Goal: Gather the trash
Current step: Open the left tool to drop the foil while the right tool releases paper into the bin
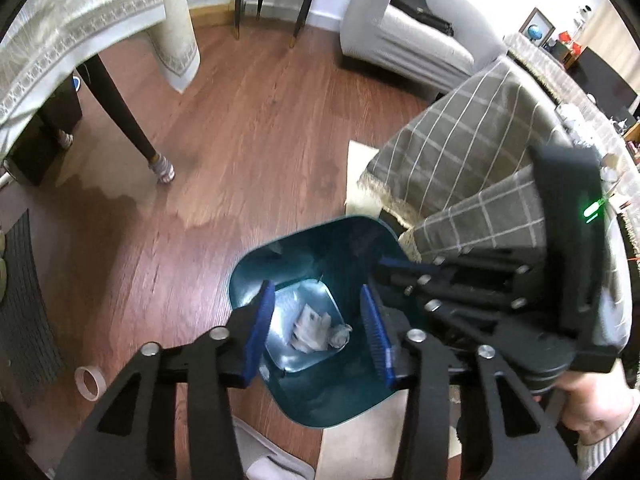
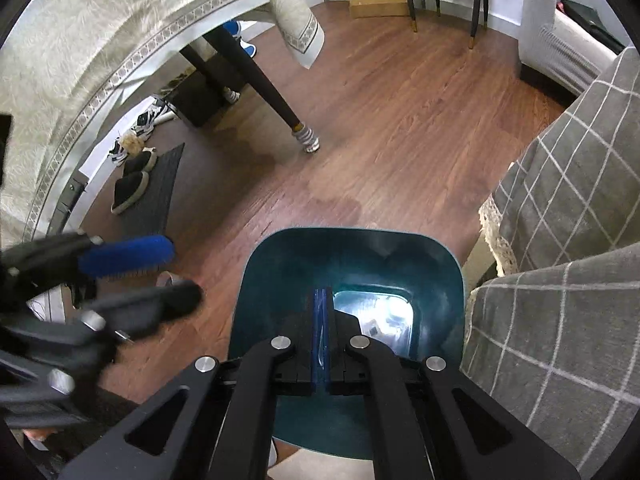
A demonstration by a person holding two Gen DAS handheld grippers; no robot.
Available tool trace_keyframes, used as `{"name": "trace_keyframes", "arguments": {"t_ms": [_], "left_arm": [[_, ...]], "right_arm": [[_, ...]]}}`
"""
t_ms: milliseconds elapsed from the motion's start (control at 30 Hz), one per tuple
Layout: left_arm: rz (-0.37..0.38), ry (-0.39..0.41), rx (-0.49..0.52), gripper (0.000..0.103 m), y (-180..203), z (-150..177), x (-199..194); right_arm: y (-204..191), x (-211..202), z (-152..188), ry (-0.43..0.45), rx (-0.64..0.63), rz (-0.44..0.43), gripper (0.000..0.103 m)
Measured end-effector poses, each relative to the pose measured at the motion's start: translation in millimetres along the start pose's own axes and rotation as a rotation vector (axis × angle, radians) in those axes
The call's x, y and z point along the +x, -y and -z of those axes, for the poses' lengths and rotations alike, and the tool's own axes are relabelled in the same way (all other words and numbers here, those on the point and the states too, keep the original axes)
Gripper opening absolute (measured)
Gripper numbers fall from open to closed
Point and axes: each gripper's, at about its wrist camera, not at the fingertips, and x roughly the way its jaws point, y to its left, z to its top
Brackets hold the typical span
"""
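I'm poised over the teal bin (image 1: 256,264) on the wooden floor (image 1: 248,128), beside the grey checked cloth (image 1: 472,140). Down at its shiny bottom lies crumpled white paper (image 1: 310,326) and a small balled scrap (image 1: 341,334). My left gripper (image 1: 320,320) is parted with nothing between the blue pads; my right gripper (image 2: 321,320) is clenched tight, pads (image 2: 318,332) together, empty.

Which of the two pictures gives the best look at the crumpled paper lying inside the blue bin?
The left wrist view: the crumpled paper lies plainly lit on the bin floor, between the open left tool's pads. In the right wrist view, the shut right tool covers part of it, leaving glare.
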Motion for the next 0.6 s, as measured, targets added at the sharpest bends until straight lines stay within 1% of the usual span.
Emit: {"name": "trace_keyframes", "arguments": {"t_ms": [200, 267, 367, 533, 600], "left_arm": [[0.021, 0.086, 0.007, 0.039, 9, -11, -29], [0.019, 0.136, 0.027, 0.039, 16, -17, -42], [0.016, 0.199, 0.045, 0.039, 26, -24, -60], [0.026, 0.263, 0.057, 0.039, 35, -33, -79], [0.024, 0.310, 0.042, 0.039, 37, -39, -93]], "right_arm": [[5, 8, 11, -0.046, 0.009, -0.004, 0.002], [5, 7, 14, -0.060, 0.006, -0.009, 0.002], [3, -4, 15, -0.037, -0.005, -0.013, 0.002], [-5, -37, 7, 0.042, -0.025, -0.020, 0.002], [-9, -49, 3, 0.077, -0.048, -0.009, 0.002]]}}
